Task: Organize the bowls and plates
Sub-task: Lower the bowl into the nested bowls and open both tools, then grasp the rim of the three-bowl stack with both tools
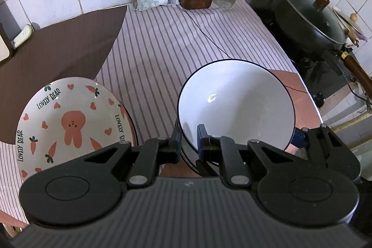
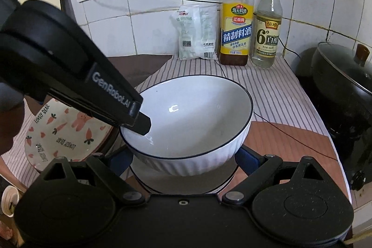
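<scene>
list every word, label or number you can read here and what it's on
"LOVELY BEAR": rim of the rabbit plate
"GenRobot.AI": side of the left gripper
"精制料酒": yellow-labelled bottle
"6°": clear bottle
Print on the white packet: too small to read

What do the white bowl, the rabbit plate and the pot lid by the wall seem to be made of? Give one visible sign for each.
White bowl: probably glazed ceramic; glossy, with a bright glint inside, ribbed outer wall and dark rim line.
Rabbit plate: likely glazed ceramic too; shiny surface with printed carrots and hearts.
Pot lid: apparently glass in a metal rim; see-through and reflective, with a brown, perhaps wooden, knob.
</scene>
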